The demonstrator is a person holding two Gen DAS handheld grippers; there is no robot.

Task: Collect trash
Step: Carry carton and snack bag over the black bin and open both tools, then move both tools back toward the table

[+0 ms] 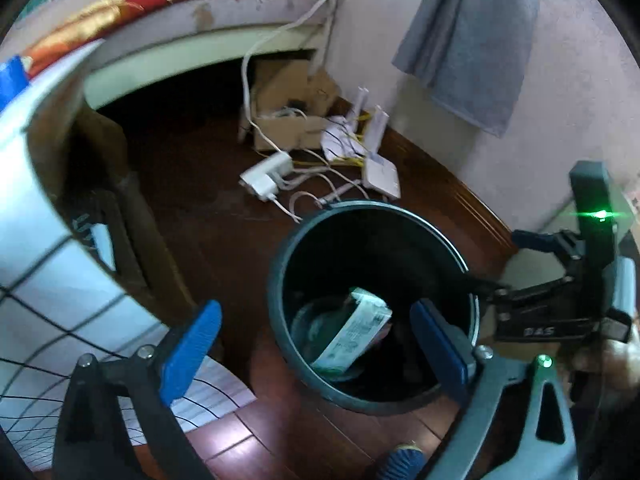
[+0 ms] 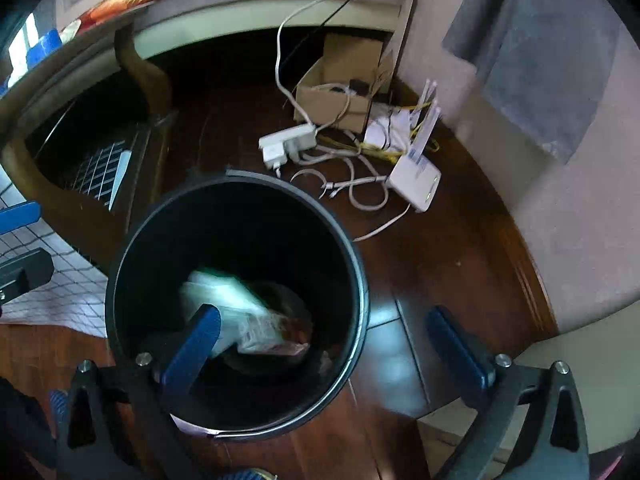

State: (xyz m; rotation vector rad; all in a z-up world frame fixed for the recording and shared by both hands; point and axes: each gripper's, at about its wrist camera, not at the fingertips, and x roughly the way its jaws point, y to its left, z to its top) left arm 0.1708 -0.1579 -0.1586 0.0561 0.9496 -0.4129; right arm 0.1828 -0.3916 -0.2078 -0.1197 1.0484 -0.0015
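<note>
A dark round trash bin stands on the wooden floor; it also shows in the right wrist view. Inside it lies a white and green carton, blurred in the right wrist view. My left gripper is open and empty above the bin's near rim. My right gripper is open and empty over the bin's right rim. The right gripper's body shows at the right of the left wrist view.
A power strip, white cables and a router lie on the floor beyond the bin, with a cardboard box behind. A bed is at the back. A wooden table with a grid cloth stands left. A grey towel hangs on the wall.
</note>
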